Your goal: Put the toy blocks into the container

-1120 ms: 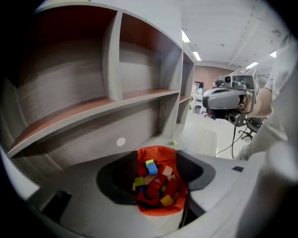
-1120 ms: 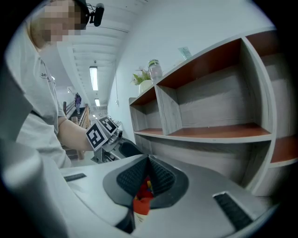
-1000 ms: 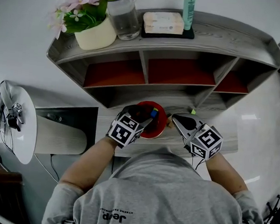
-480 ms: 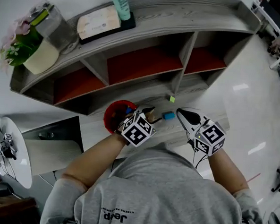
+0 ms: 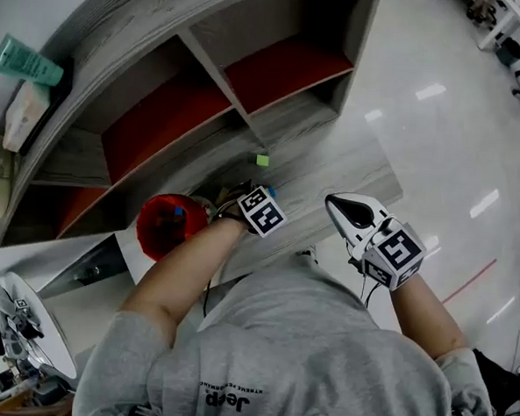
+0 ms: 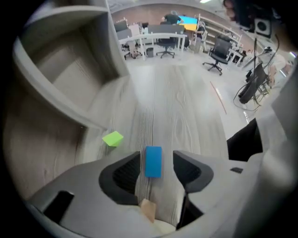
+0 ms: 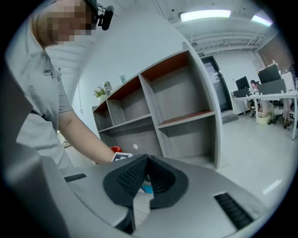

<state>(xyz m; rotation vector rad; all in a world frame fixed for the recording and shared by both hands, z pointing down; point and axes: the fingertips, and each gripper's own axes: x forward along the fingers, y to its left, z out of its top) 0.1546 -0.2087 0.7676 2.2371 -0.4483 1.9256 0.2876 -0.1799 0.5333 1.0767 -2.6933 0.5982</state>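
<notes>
Left gripper point(image 6: 157, 157): jaws spread wide, straddling the blue block point(image 6: 153, 161), pads clear of it
Right gripper point(image 7: 147, 162): clenched, nothing inside
Green block point(image 6: 113, 138): lying nearby

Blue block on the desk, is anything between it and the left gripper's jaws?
Nothing visible. The blue block lies on the desk between the left gripper's open jaws, neither pad touching it. The green block sits clear, off to one side.
</notes>
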